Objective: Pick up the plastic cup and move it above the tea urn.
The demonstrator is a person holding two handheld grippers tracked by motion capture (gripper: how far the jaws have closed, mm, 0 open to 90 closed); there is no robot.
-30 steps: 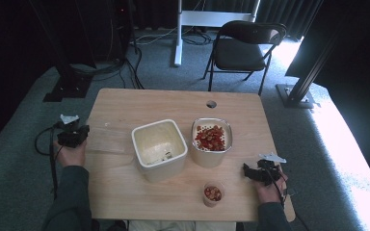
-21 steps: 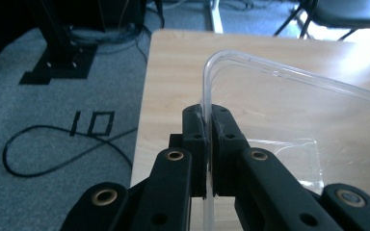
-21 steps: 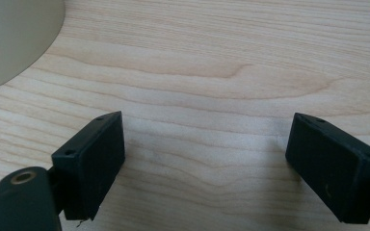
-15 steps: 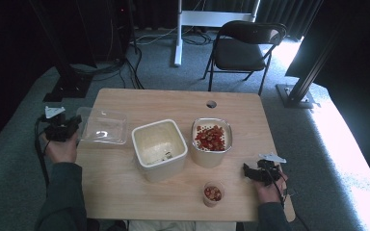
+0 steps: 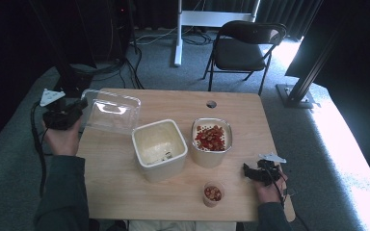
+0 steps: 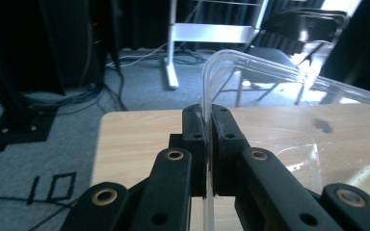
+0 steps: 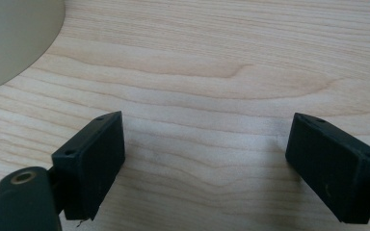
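The left claw (image 5: 79, 107) pinches the clear lid (image 5: 112, 111) by its edge, above the desk (image 5: 125, 192) at 10 o'clock; the right claw (image 5: 246, 171) rests wide at 4 o'clock, holding nothing.

- In the left gripper view, the clear lid (image 6: 250, 67) is cut off at the right edge, and its gripped rim is hidden between the closed jaws of the left hand-held gripper (image 6: 207, 144).
- In the right gripper view, the cream container (image 7: 14, 33) is cropped at the top left corner.
- In the high view, the small cup's (image 5: 213, 194) contents are too small to be identified.
- The person's forearms are cut off by the near edge of the high view.
- The worktop's (image 5: 173, 192) near right corner is covered by the right hand (image 5: 270, 190).
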